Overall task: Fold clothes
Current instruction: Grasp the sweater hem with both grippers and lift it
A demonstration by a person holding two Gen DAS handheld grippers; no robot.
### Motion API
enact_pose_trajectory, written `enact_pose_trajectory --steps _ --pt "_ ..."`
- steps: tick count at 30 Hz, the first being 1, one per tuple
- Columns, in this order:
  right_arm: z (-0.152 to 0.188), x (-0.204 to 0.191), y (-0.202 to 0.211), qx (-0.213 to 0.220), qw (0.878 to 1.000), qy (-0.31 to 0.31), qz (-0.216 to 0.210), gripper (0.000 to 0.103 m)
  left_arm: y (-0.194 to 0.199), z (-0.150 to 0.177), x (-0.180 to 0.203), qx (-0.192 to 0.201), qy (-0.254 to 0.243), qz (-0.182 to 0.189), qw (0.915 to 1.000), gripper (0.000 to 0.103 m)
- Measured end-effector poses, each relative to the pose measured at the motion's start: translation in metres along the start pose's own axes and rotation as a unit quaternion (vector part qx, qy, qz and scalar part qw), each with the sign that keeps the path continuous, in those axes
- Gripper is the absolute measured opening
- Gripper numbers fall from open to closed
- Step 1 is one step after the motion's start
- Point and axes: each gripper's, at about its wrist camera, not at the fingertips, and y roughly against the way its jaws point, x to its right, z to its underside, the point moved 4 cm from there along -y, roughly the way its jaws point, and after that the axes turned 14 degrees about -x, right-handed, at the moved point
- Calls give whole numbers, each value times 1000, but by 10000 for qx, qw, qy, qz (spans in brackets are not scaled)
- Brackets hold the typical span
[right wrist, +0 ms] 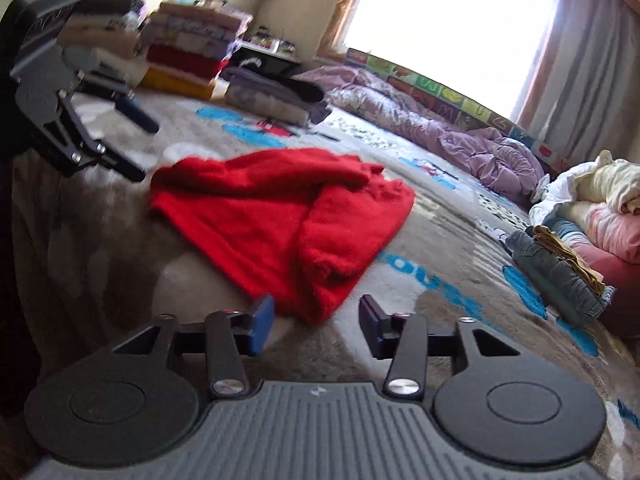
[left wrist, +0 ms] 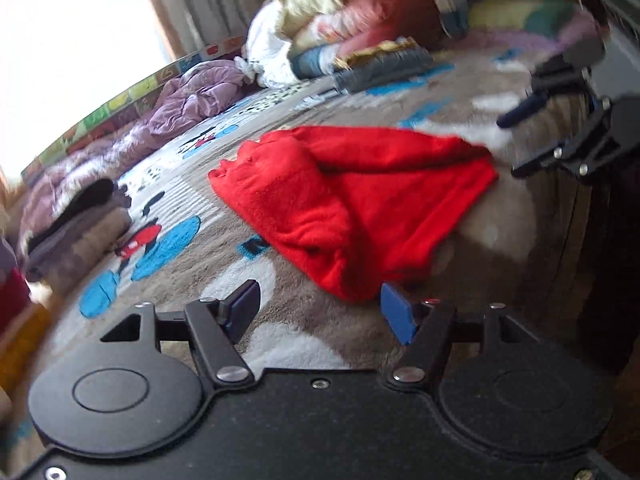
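- A bed (left wrist: 304, 332) covered by a grey-brown fleece blanket with blue and red cartoon prints fills most of both views.
- A crumpled lilac duvet (right wrist: 440, 120) runs along the bed's far side, under a bright window (right wrist: 448, 4) with grey curtains.
- A red fleece garment (left wrist: 352, 204) lies loosely bunched near the middle of the blanket, one layer lapped over another, close to the bed's near edge; nothing grips it.
- A heap of unfolded clothes (left wrist: 360, 12) in white, cream and pink sits at one end of the bed, with a grey folded piece (left wrist: 384, 66) beside it.
- Folded stacks (right wrist: 188, 48) stand at the other end, red and yellow at the bottom.
- The left claw (left wrist: 320, 312) is released: its blue-padded fingers stand apart just before the garment's near corner, empty.
- The right claw (right wrist: 316, 320) is likewise released and empty, just short of the garment's opposite corner.
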Motion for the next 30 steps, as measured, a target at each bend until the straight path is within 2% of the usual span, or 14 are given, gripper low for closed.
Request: enact_pose_trajectory --steps 3,6,9,12,15,20,25,26,28,30 --pt "5 -14 -9 -206 9985 433 260 51 -6 0 16 -52 -754 -433 9962 66" --pt "5 -19 -11 -120 9961 704 520 51 -14 1 32 -50 -1621 -1011 9816 66" --pt "2 -18 -13 -23 9931 869 788 51 -20 1 34 19 -2029 -1445 9685 68" --pt "0 -20 -20 59 9868 1211 1075 51 -30 -1 38 94 -2296 -1804 9564 69" --pt "-3 -20 -30 222 9806 1409 1347 52 -37 -5 39 222 -2439 -1985 9490 68" --pt "-7 -24 -37 517 9678 1743 1742 53 -35 -8 37 425 -2348 -2140 9472 68" --pt "-8 -26 -40 787 9513 2372 1804 55 -39 -2 51 432 -2605 -2118 9410 45" --pt "-8 -26 -40 787 9511 2462 1692 49 -39 -2 52 408 -2608 -2106 9413 43" --pt "-7 -24 -40 615 9587 2438 1327 30 -41 -2 53 363 -2616 -2075 9419 30" --pt "-7 -24 -38 484 9636 2389 1100 26 -41 -3 57 290 -2640 -2003 9430 18"
